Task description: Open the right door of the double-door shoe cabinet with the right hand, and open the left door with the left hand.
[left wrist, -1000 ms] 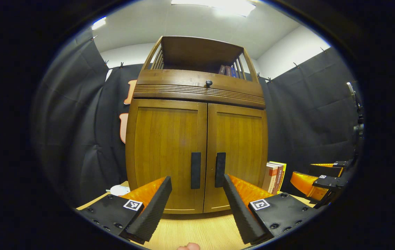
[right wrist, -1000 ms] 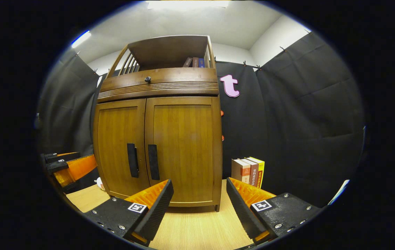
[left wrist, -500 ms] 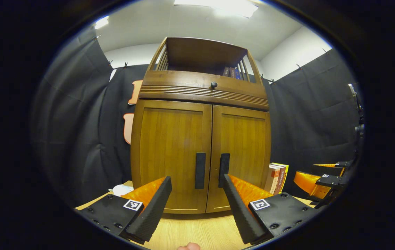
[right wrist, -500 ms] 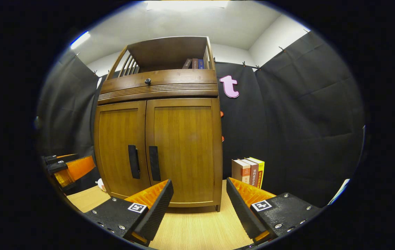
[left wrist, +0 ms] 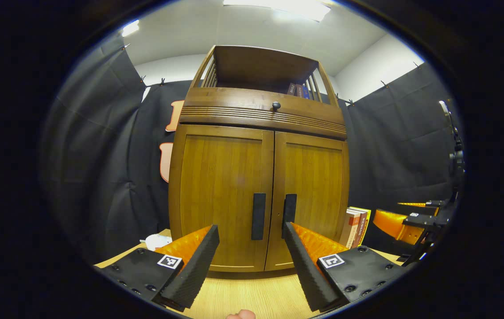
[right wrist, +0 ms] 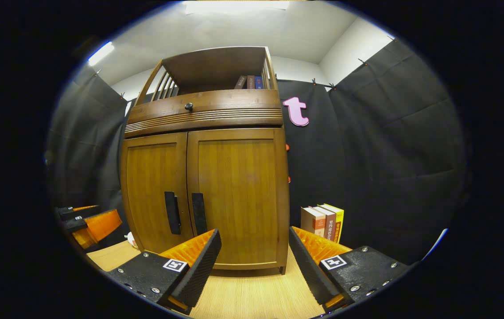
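Note:
A brown wooden shoe cabinet (left wrist: pixel 221 177) (right wrist: pixel 238 186) stands on a light wood table, both doors closed. Its left door handle (left wrist: pixel 258 215) (right wrist: pixel 172 212) and right door handle (left wrist: pixel 289 212) (right wrist: pixel 199 213) are dark vertical bars beside the centre seam. My left gripper (left wrist: pixel 252 248) is open, a short way in front of the handles, touching nothing. My right gripper (right wrist: pixel 254 250) is open, facing the right door's lower panel, right of both handles. The right gripper (left wrist: pixel 411 219) also shows at the right of the left gripper view, and the left gripper (right wrist: pixel 86 219) at the left of the right gripper view.
Several upright books (left wrist: pixel 356 227) (right wrist: pixel 325 221) stand on the table (left wrist: pixel 252 294) (right wrist: pixel 252 292) right of the cabinet. A small white object (left wrist: pixel 154 241) lies at its left. A drawer with a round knob (left wrist: pixel 276 106) and an open shelf holding books top the cabinet. Black cloth walls surround.
Both grippers have drifted slightly: the cabinet has shifted a little to the right in both views. The doors stay closed and both grippers stay open.

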`<state>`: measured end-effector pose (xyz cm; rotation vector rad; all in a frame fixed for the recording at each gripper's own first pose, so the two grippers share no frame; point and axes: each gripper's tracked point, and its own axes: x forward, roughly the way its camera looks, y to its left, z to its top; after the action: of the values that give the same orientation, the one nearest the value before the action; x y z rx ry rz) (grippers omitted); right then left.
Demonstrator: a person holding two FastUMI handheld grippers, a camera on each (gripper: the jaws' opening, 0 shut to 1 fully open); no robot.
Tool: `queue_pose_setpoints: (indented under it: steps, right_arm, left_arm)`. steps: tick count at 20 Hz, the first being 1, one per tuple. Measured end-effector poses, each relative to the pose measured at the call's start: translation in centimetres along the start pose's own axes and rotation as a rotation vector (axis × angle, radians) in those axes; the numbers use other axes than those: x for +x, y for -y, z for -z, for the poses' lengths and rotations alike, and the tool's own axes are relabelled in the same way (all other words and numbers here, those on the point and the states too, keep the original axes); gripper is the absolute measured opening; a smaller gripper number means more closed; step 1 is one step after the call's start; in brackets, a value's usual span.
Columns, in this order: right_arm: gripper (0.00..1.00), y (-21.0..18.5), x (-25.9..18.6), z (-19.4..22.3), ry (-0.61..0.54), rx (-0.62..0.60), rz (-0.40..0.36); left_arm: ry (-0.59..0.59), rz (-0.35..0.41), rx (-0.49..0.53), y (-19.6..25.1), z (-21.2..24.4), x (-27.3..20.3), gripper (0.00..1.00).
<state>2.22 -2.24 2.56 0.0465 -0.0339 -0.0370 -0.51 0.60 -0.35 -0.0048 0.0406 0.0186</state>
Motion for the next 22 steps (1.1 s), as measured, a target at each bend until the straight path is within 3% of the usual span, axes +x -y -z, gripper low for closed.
queue_pose_setpoints:
  steps: [3,6,7,11,14,15,17,19,21,22]
  right_arm:
    - [0.97,-2.2,3.1,-2.0,0.031,-0.019,-0.059]
    - [0.94,-5.7,7.1,-3.1,0.03,-0.02,-0.138]
    - [0.97,-7.0,8.2,-3.3,0.033,-0.017,-0.161]
    - [0.94,-11.0,12.7,-1.9,0.013,-0.036,-0.223]
    - [0.94,-13.0,15.2,0.0,-0.016,-0.05,-0.24]
    - [0.94,-13.4,15.8,1.0,-0.038,-0.062,-0.239]
    - [0.96,-14.2,17.2,2.3,-0.038,-0.083,-0.237]
    - [0.86,-14.5,18.1,3.0,-0.019,-0.105,-0.221]
    - [0.84,-14.7,19.0,4.3,-0.036,-0.131,-0.203]
    - [0.87,-14.8,19.4,5.0,-0.049,-0.13,-0.197]
  left_arm:
    - [-0.007,-0.025,0.001,-1.0,0.2,-0.1,0.99]
    - [-0.008,-0.046,0.006,-2.1,0.3,-0.2,0.99]
    - [-0.008,-0.054,0.007,-2.5,0.3,-0.3,0.99]
    - [-0.014,-0.085,0.0,-4.3,0.3,-0.6,0.99]
    - [-0.017,-0.1,-0.011,-5.3,0.0,-0.6,0.99]
    - [-0.013,-0.104,-0.005,-5.5,-0.1,-0.7,0.94]
    - [-0.005,-0.101,0.005,-5.7,-0.3,-0.9,0.96]
    - [0.001,-0.091,0.004,-5.6,-0.4,-1.0,0.96]
    - [-0.004,-0.077,-0.016,-5.4,-0.3,-1.0,0.95]
    - [-0.008,-0.071,-0.023,-5.4,-0.3,-1.1,0.96]
